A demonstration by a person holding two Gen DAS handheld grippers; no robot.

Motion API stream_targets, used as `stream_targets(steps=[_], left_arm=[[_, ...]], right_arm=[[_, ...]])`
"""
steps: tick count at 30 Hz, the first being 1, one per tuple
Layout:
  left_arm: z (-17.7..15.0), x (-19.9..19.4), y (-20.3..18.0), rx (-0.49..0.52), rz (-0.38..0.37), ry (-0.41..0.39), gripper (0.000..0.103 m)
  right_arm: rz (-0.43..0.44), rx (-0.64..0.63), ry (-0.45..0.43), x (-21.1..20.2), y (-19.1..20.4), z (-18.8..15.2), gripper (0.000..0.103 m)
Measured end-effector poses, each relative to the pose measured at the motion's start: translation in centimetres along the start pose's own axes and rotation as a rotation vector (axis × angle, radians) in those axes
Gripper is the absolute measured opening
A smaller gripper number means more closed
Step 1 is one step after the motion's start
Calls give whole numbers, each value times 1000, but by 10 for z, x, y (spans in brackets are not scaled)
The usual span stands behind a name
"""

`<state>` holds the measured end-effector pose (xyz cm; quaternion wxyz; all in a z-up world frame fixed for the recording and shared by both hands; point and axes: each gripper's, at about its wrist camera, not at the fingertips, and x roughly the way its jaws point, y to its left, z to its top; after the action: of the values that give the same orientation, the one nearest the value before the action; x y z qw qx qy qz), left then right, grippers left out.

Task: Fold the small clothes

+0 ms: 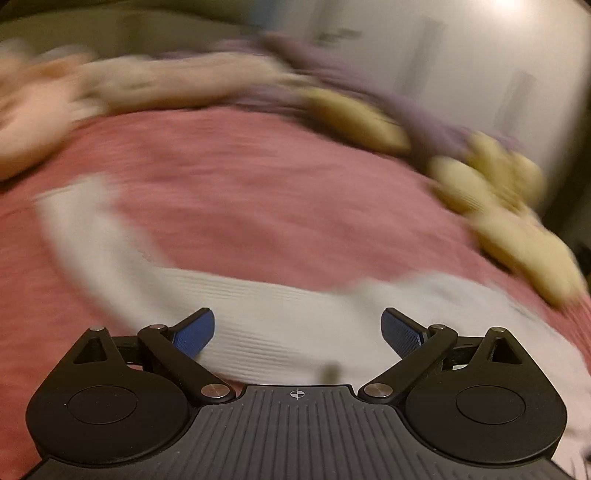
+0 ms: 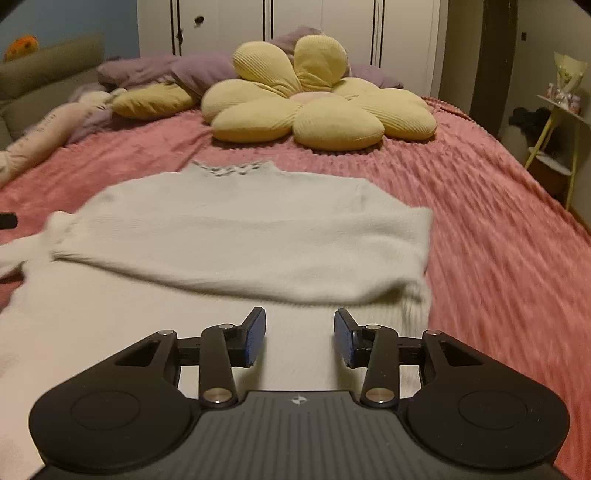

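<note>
Right claw (image 2: 299, 339): jaws partway apart, nothing btwn the blue pads (image 2: 256, 339), not gripping. It hangs just above the near part of the white sweater (image 2: 240, 236), angled down. Directly under & ahead of the claw lies the ribbed lower part of the sweater; just beyond that, a folded-over layer runs across the view w/ its edge facing the claw. Neckline sits at the far side, away from the claw. On the left a sleeve trails off toward the frame edge, blurred.

Left claw (image 1: 297, 334): jaws spread wide, pads (image 1: 195, 334) clear of any cloth, nothing held. Ribbed white fabric of the sweater (image 1: 280, 317) lies right below & btwn the open jaws, w/ a strip curving away to the upper left. View heavily motion-blurred, so can't tell which part of the garment that strip is.

Sweater lies flat on the pink bedspread (image 2: 498, 229), near edge of the bed. Further out: yellow flower-shaped cushion (image 2: 317, 99) well apart from the sweater, purple bedding (image 2: 199, 70) behind it, pale long pillow (image 2: 40, 140) at far left. White wardrobe doors (image 2: 321, 22) at the back.
</note>
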<state>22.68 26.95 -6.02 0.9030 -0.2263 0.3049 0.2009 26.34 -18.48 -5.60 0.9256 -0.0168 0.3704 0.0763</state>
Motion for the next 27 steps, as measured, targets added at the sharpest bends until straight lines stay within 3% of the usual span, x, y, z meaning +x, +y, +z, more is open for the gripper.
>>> stream_targets(steps=[5,7,10,15,17,19,22,25,27], left_arm=[[21,7,98,-196,137,-6,82],[26,12,130,-324,97,-17,72],[30,20,165,-512,13,-54,66],[38,43,183,-606,-58,-74,54],[40,46,196,-649,-87,-66,23],[39,53,208,-718,-121,-46,14],[44,54,211,-716,-146,-54,10],[57,39,193,-609,-177,-83,9],[70,24,167,-533,-245,-110,9]], right_arm=[[45,64,7,-20,5,-17,45],[45,65,15,-23,10,-20,45],[29,32,28,-24,20,-22,46],[19,26,53,-24,31,-21,47],[19,36,61,-23,34,-19,47],[16,31,64,-23,37,-19,47],[6,11,68,-21,41,-17,47],[3,21,66,-20,38,-17,47],[4,35,61,-21,35,-16,47]])
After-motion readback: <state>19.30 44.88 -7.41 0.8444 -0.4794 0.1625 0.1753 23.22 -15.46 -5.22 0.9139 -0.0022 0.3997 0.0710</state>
